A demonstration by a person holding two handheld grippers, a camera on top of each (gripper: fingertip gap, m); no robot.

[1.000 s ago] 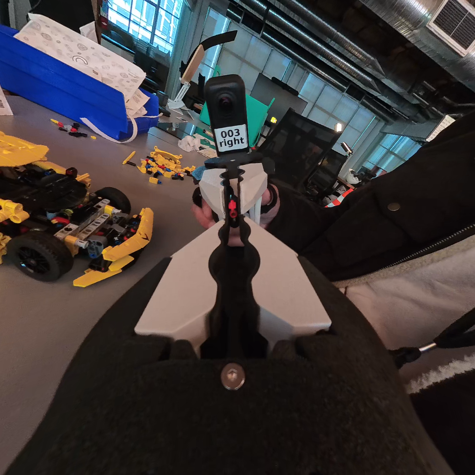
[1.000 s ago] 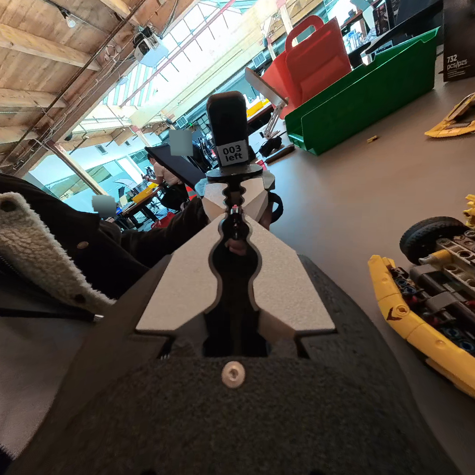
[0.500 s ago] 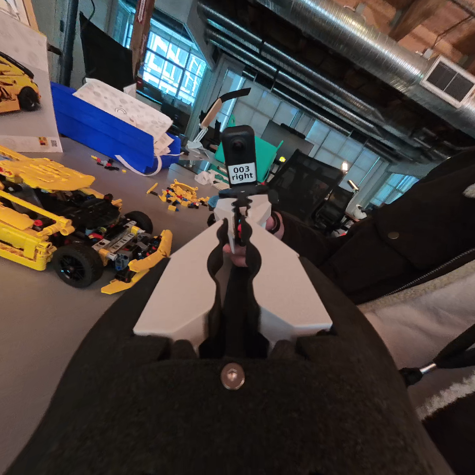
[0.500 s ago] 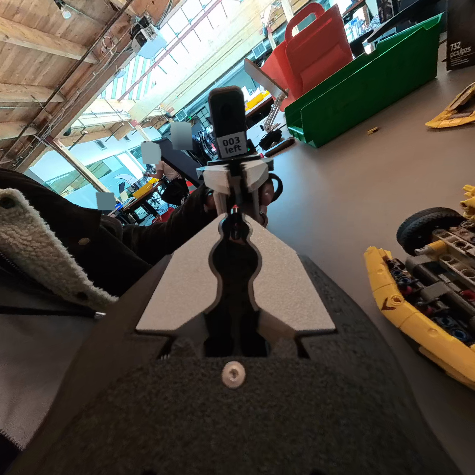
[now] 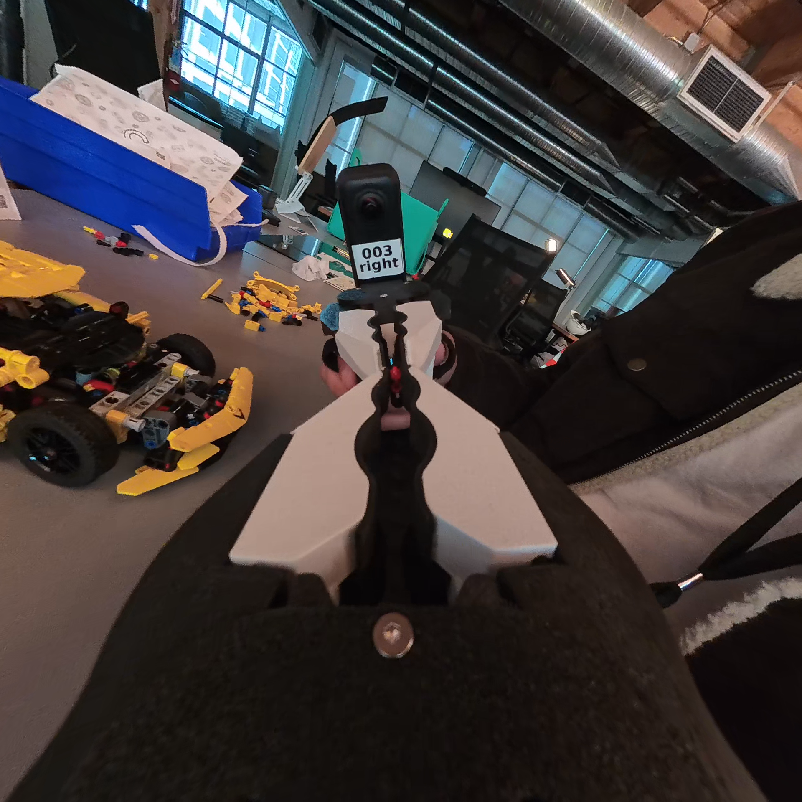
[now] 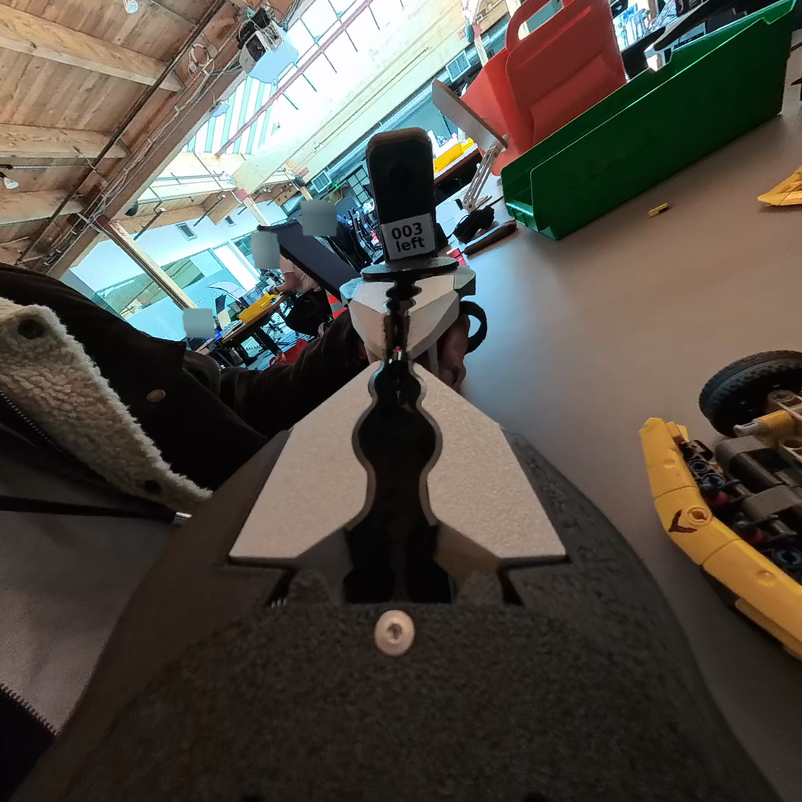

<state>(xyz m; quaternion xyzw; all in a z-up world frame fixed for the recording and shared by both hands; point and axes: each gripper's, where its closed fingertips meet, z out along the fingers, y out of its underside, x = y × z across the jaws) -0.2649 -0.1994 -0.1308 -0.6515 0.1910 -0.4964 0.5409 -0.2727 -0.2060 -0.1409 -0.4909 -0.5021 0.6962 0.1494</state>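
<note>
My two grippers point at each other tip to tip above a grey table (image 5: 78,542). In the left wrist view my left gripper (image 5: 394,378) is shut, with a small red piece (image 5: 395,374) pinched at its tips. My right gripper (image 5: 390,347) faces it, held by a hand, and touches the same spot. In the right wrist view my right gripper (image 6: 397,369) is shut and a small red piece (image 6: 396,352) shows where it meets the left gripper (image 6: 397,334). Whether this is one piece or two joined is hidden by the fingers.
A yellow and black brick-built car (image 5: 108,390) stands on the table to the left; its nose (image 6: 716,520) shows in the right wrist view. Loose yellow parts (image 5: 269,304), a blue bin (image 5: 108,182), a green bin (image 6: 651,143) and the person's dark jacket (image 5: 651,369) are nearby. Less than 4 cm separates the two grippers' tips.
Half a second ago the grippers were drawn a little apart. Now they are close again, tip to tip, much as one second ago. Both stayed shut.
</note>
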